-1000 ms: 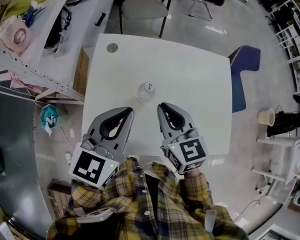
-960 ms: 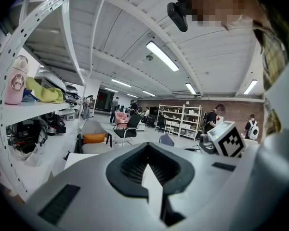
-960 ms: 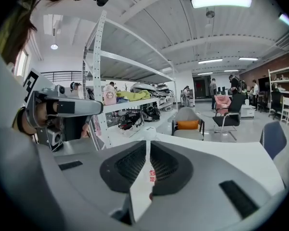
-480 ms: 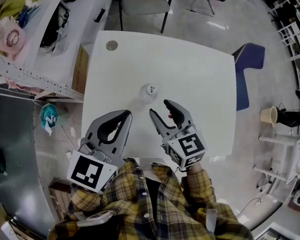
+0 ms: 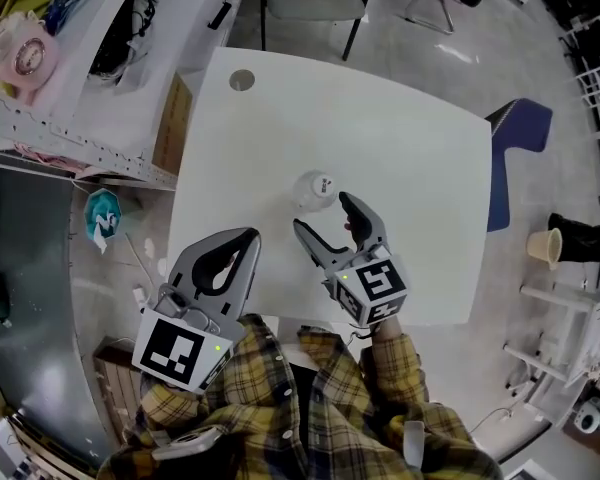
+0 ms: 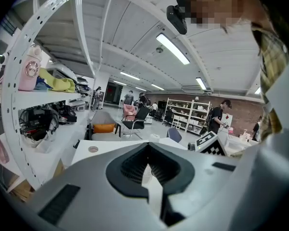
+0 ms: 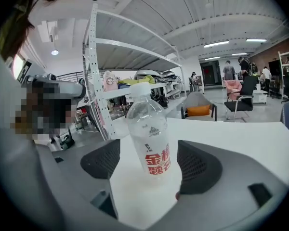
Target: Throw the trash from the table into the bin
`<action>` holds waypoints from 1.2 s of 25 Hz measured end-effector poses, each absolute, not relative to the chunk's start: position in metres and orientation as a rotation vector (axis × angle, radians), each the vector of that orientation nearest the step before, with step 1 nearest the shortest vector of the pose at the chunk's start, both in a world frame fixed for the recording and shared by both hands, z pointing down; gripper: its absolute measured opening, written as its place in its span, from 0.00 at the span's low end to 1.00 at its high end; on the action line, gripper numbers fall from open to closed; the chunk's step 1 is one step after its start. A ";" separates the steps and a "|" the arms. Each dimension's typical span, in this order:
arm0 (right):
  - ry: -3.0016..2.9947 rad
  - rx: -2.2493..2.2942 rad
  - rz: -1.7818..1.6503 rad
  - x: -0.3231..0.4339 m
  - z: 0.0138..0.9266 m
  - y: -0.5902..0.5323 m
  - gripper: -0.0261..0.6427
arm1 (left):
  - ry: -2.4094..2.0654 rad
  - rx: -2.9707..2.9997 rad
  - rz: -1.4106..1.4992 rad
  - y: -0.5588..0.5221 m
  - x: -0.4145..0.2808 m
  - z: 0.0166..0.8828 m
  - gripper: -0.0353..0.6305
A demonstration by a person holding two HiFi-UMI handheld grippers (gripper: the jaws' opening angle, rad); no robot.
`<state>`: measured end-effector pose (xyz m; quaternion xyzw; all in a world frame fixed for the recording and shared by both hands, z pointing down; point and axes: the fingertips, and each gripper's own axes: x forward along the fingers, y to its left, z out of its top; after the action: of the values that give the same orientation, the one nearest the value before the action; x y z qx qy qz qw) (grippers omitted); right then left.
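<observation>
Near edge first: the left claw (image 5: 248, 236) hangs over the tabletop's (image 5: 410, 148) near left corner, jaws pressed together, nothing in them. Beside it is the right claw (image 5: 322, 212), jaws opening wide, pads touching nothing. The clear plastic bottle (image 5: 316, 187) stands upright at the mouth of that gap, mid-tabletop, untouched.

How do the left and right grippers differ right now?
Jaws: the left gripper is shut with nothing between its tips; the right gripper is opening wide. Target: the right lines up on the upright bottle, pads clear of it; the left faces none. Place: the right reaches over the table, the left hangs at its near left corner. Both are grey, marker-cubed, pointing away from the person.
</observation>
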<state>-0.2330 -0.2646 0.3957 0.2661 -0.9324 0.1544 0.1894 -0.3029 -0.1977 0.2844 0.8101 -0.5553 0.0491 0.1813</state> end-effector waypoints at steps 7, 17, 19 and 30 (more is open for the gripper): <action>-2.622 0.726 0.443 -0.246 0.411 -0.275 0.56 | -1.611 2.216 0.165 -0.191 -0.316 0.298 0.06; -2.617 0.677 0.425 -0.265 0.424 -0.285 0.56 | -1.660 2.154 0.176 -0.187 -0.329 0.306 0.06; -2.599 0.675 0.422 -0.266 0.428 -0.286 0.56 | -1.670 2.147 0.172 -0.186 -0.331 0.306 0.06; -2.574 0.690 0.375 -0.267 0.422 -0.288 0.50 | -1.696 2.136 0.164 -0.184 -0.340 0.303 0.06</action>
<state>-0.2670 -0.2877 0.4223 0.2498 -0.9324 0.1357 0.2233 -0.3398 -0.1838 0.3026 0.7653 -0.6078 0.0589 0.2033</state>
